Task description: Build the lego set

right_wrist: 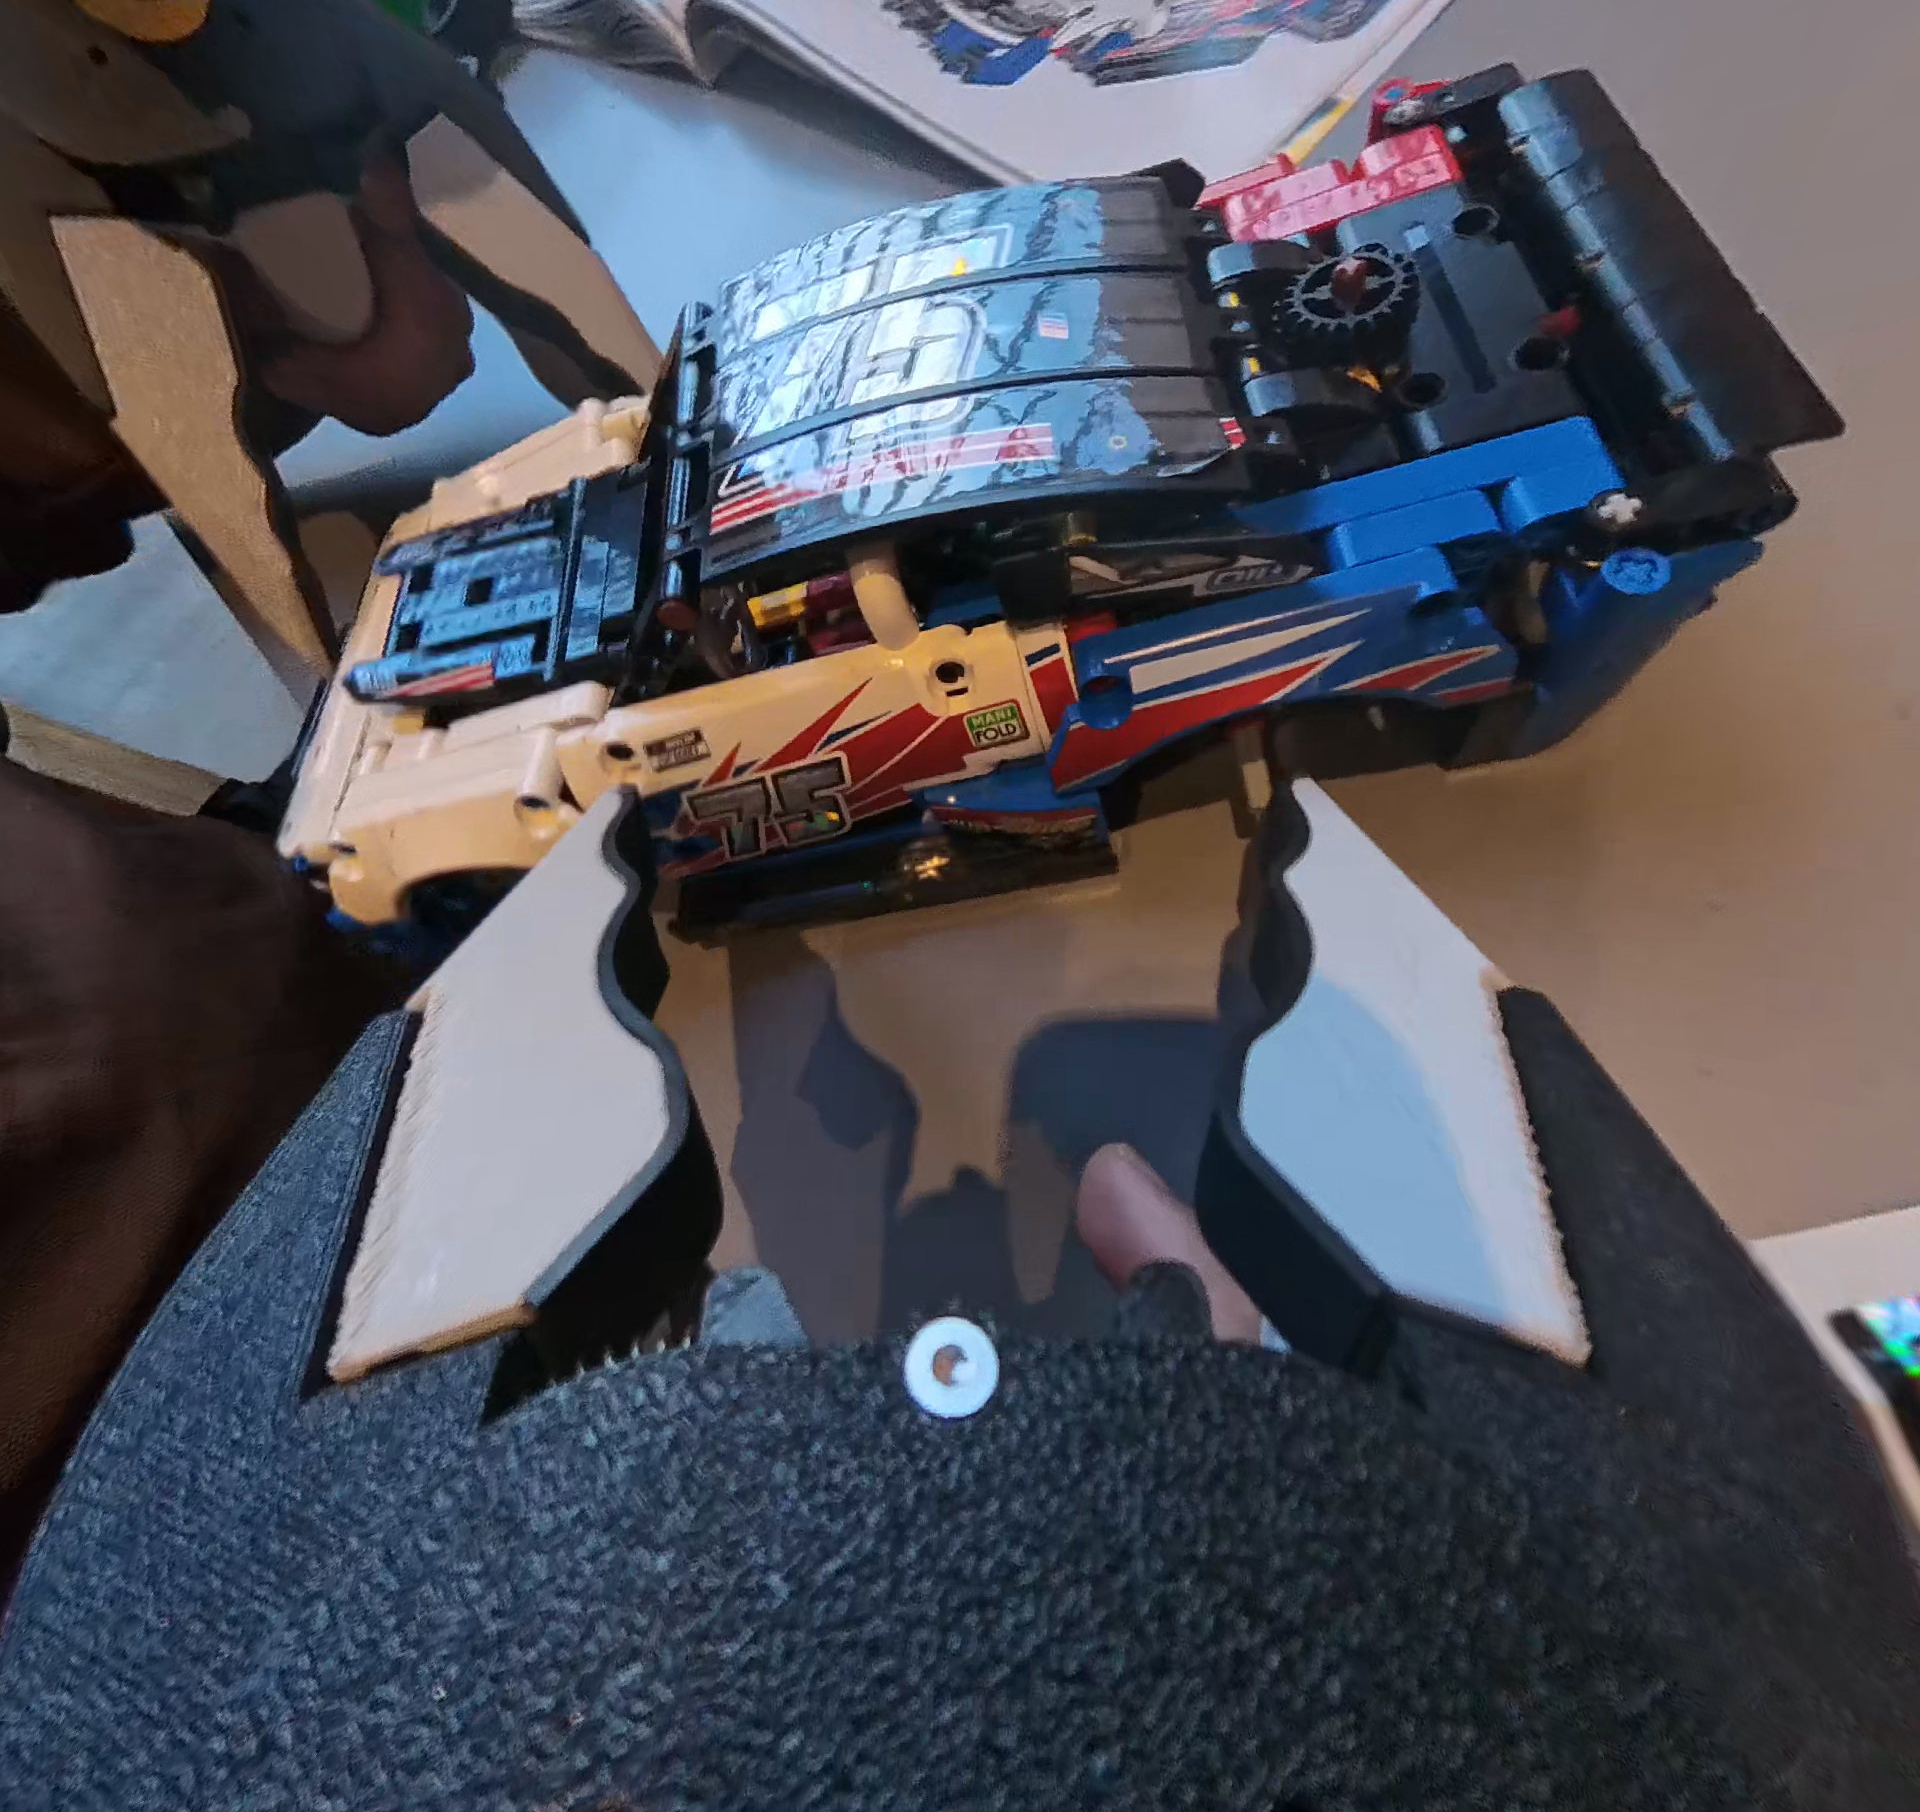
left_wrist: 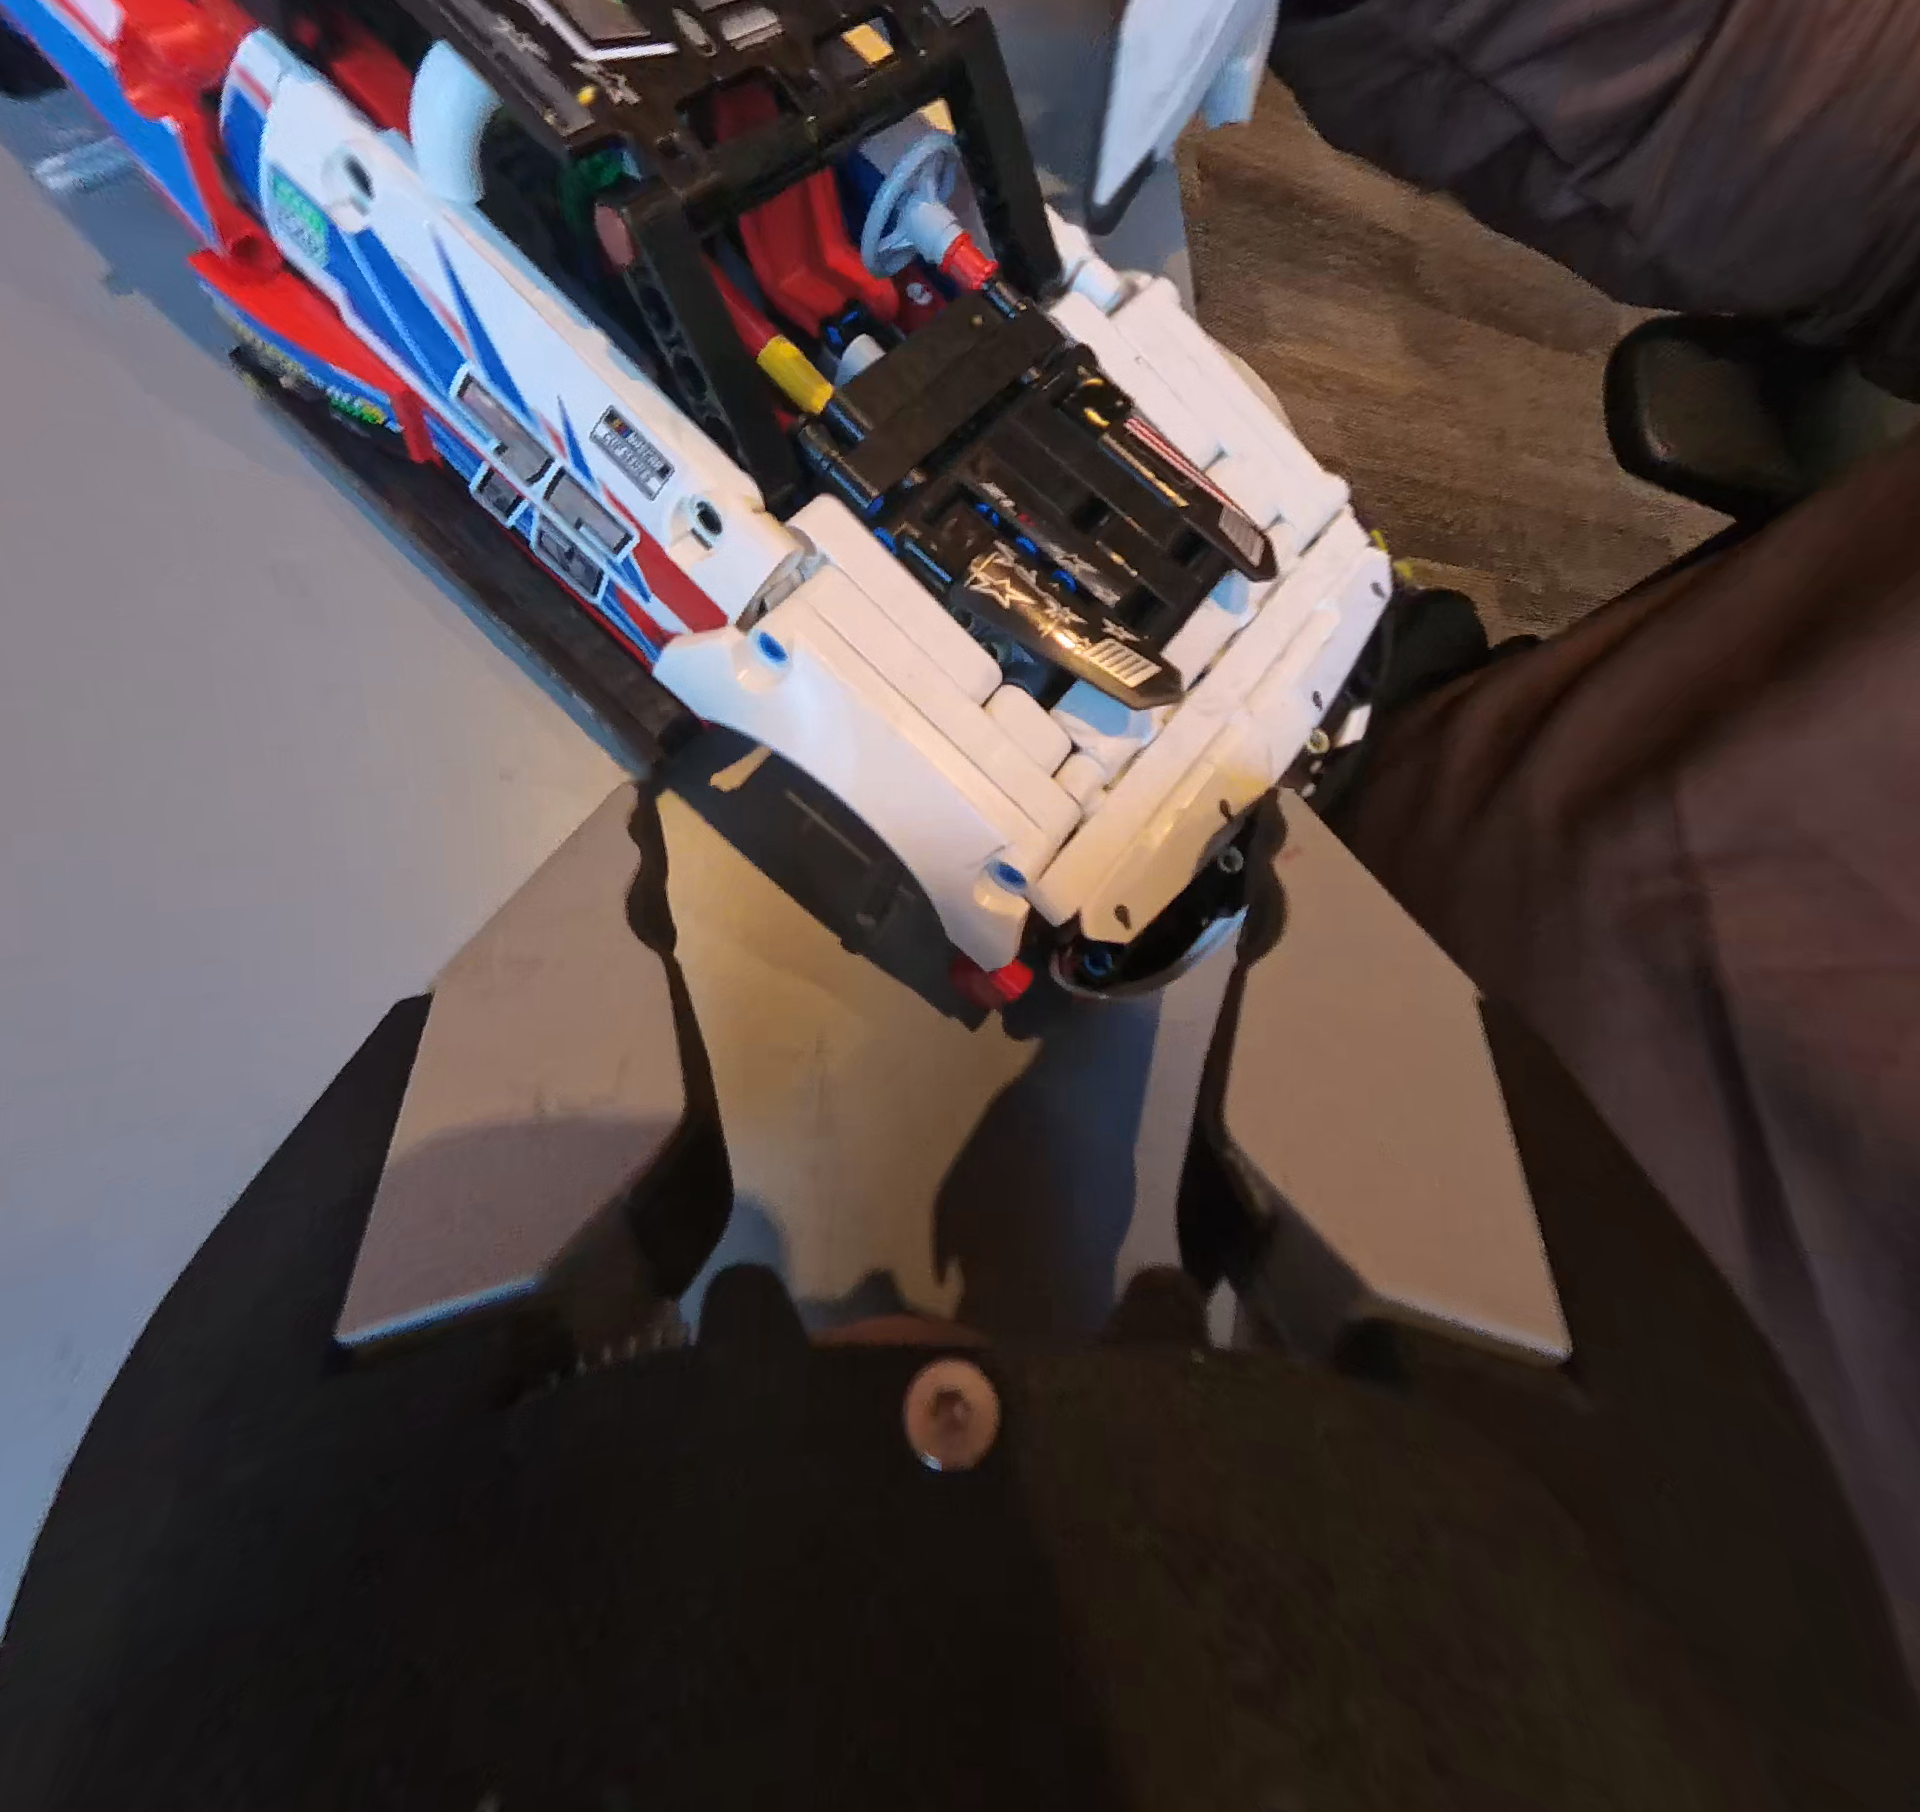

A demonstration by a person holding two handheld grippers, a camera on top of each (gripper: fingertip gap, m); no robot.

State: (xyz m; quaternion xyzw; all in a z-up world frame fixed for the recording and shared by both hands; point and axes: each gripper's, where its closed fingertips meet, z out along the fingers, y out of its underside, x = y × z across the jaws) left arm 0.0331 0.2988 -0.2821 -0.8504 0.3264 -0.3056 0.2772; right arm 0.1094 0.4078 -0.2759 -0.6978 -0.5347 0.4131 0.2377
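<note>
A lego race car point(left_wrist: 790, 474), white at the front, blue and red at the back, with a black roof, lies on the grey table point(left_wrist: 208, 723). Its nose points at me in the left wrist view. My left gripper point(left_wrist: 956, 806) is open wide, with the car's front corner between its fingertips point(left_wrist: 649, 806). I cannot tell whether they press on it. In the right wrist view the car point(right_wrist: 935, 536) lies side-on. My right gripper point(right_wrist: 945, 817) is open and empty, just short of the car's side. The left gripper point(right_wrist: 457, 536) shows there at the car's nose.
An open instruction booklet point(right_wrist: 1039, 17) lies on the table behind the car. A person's dark-clothed lap point(left_wrist: 1662, 931) is beside the table's edge, with a black armrest point(left_wrist: 1704, 412). A hand holds a white piece point(left_wrist: 1195, 27) above the car. A shiny flat object point(right_wrist: 1881, 1347) lies at the right.
</note>
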